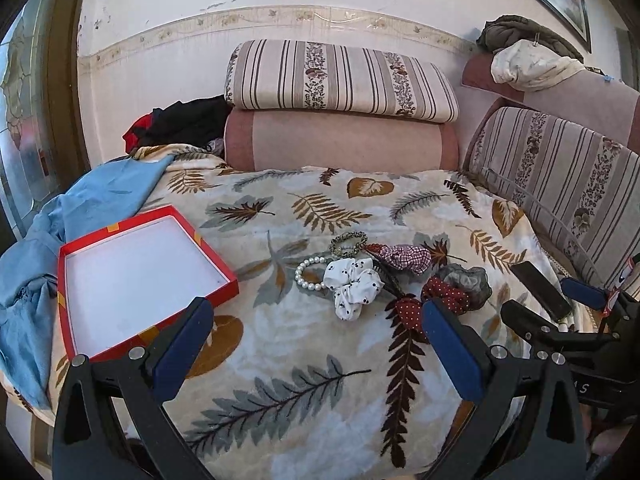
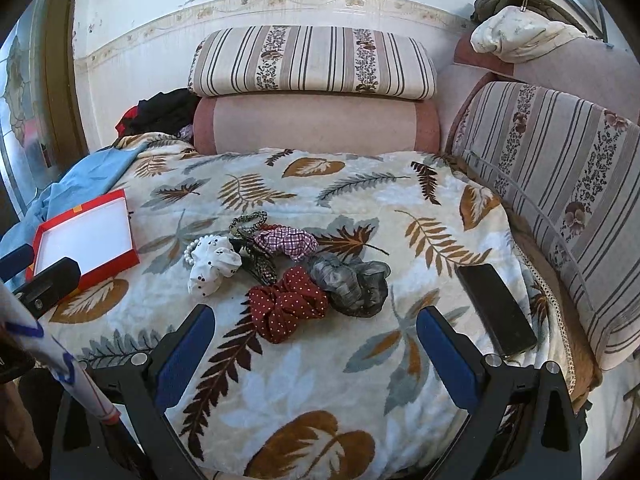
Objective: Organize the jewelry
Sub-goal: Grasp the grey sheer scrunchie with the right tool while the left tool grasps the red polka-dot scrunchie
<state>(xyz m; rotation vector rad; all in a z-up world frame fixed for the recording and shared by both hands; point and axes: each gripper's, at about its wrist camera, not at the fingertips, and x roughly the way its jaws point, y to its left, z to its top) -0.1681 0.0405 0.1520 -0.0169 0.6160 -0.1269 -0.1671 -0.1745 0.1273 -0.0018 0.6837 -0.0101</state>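
Observation:
A red box (image 1: 120, 272) with a white inside lies open and empty on the leaf-print blanket, at the left; it also shows in the right wrist view (image 2: 86, 238). A heap of hair pieces lies mid-blanket: a pearl bracelet (image 1: 306, 276), a white dotted scrunchie (image 1: 354, 282), a checked scrunchie (image 1: 404, 257), a red dotted scrunchie (image 2: 286, 302), a grey scrunchie (image 2: 352, 282) and a dark hair clip (image 2: 256, 260). My left gripper (image 1: 316, 312) is open and empty, short of the heap. My right gripper (image 2: 316, 320) is open and empty, just short of the red dotted scrunchie.
A black phone (image 2: 494, 308) lies at the blanket's right edge. A blue cloth (image 1: 60, 232) is bunched left of the box. Striped cushions (image 2: 312, 62) and a pink bolster (image 2: 316, 122) stand behind, and a striped backrest (image 2: 560, 184) runs along the right.

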